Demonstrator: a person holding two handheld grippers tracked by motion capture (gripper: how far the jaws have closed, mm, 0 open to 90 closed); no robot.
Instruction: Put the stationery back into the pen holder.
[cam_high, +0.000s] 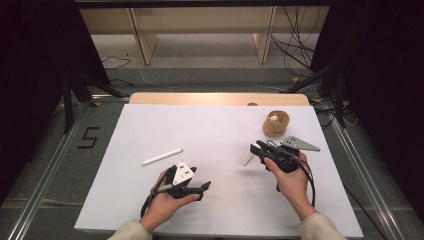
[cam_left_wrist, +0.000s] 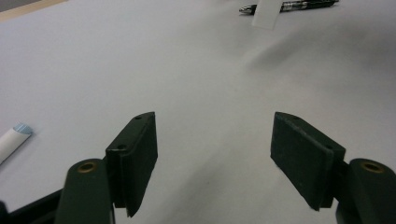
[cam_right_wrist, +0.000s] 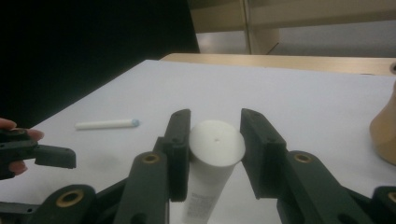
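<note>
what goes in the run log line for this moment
left gripper: open, empty, over white table | right gripper: shut on white tube | white stick: lying loose | wooden cup: upright

The table's white sheet (cam_high: 210, 135) looks matt and smooth, like paper or board, over a pale wood edge (cam_high: 220, 98); the left gripper (cam_left_wrist: 214, 154) has matt black plastic jaws with brass-coloured bushings; the white tube (cam_right_wrist: 212, 161) looks smooth, matt plastic; the round cup (cam_high: 276, 123) looks like light wood.

Two white tubes (cam_high: 162, 156) (cam_right_wrist: 212, 163), one wooden cup (cam_high: 276, 123), two grippers (cam_high: 206, 186) (cam_high: 255, 147), all on one worktop (cam_high: 210, 130).
</note>
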